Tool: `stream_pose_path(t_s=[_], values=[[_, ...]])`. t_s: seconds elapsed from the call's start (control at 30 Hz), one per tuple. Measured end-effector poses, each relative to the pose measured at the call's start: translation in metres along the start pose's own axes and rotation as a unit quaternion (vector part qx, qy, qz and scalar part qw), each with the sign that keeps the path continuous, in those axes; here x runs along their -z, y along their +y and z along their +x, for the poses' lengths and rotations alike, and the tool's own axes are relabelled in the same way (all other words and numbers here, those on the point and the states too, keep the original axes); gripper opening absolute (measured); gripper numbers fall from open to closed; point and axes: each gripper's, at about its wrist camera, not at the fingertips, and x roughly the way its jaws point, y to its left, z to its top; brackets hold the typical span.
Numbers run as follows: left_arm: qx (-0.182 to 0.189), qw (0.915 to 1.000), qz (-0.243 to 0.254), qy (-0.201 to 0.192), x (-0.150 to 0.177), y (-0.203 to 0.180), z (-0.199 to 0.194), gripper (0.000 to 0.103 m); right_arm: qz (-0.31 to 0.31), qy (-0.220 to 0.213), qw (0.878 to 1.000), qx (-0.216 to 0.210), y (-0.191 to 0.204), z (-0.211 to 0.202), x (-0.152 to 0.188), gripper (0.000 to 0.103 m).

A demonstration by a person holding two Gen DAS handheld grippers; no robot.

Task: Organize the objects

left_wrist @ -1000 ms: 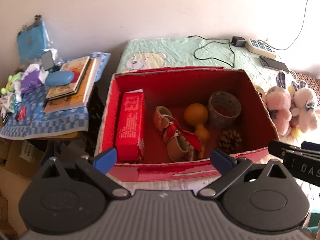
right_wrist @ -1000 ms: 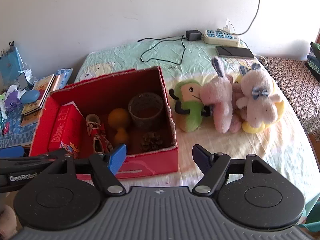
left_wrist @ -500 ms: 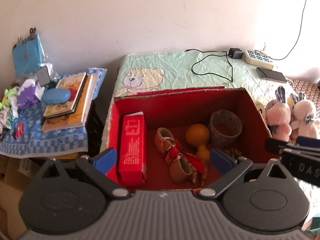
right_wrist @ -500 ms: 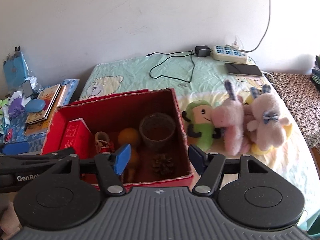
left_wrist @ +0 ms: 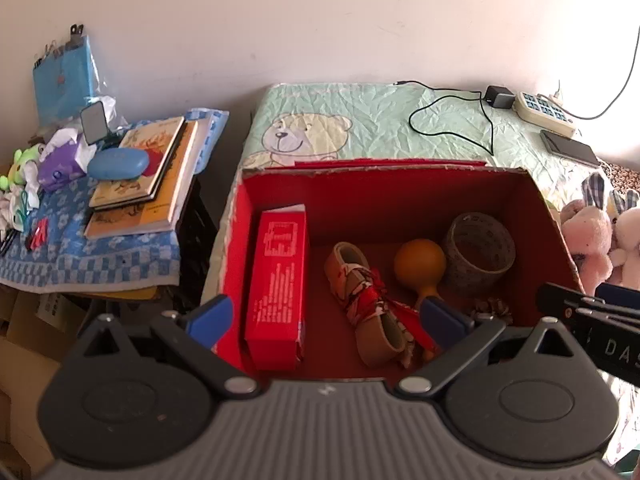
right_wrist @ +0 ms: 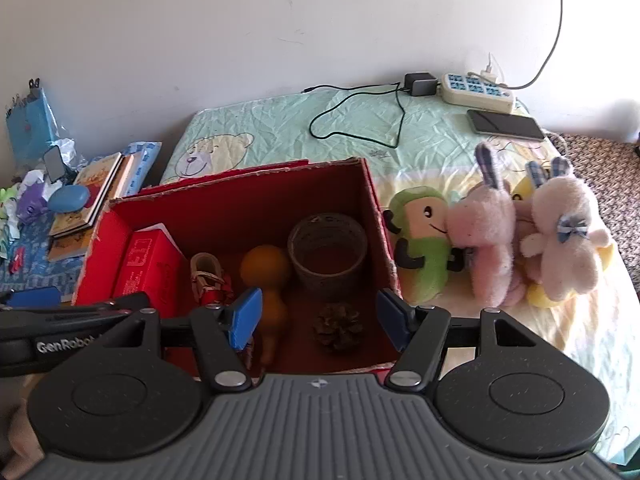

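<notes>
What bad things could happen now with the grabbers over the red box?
The right gripper hangs open over the pine cone and orange gourd; reaching down, a finger might bump the round gourd and make it roll. The left gripper sits close to the red box front wall and might push it. The two grippers are near each other and could knock together.

Left tool (left_wrist: 328, 318) and right tool (right_wrist: 318, 316), side by side, tilted downward, jaws apart, empty.
</notes>
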Motion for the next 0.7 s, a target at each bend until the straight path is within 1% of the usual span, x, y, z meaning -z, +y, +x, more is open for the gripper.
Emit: stream_pose_path(t_s=[0.1,0.17,0.4,0.7], values=[[-0.001,1.0000,0.001,0.005,0.000,-0.002,0.005,0.100,-0.005,0.000,1.000,-0.003,0.002,0.003,-0.003,0.066],[-0.006,0.9999,0.000,0.010,0.000,-0.002,0.009,0.100,-0.003,0.004,1.000,-0.012,0.001,0.006,-0.003,0.066],[-0.016,0.9996,0.001,0.022,0.000,-0.004,0.017,0.100,0.008,0.018,1.000,-0.017,-0.003,0.017,-0.006,0.066],[-0.020,0.9993,0.007,0.031,0.001,-0.005,0.024,0.100,-0.006,0.029,0.999,-0.012,-0.002,0.030,-0.010,0.067]])
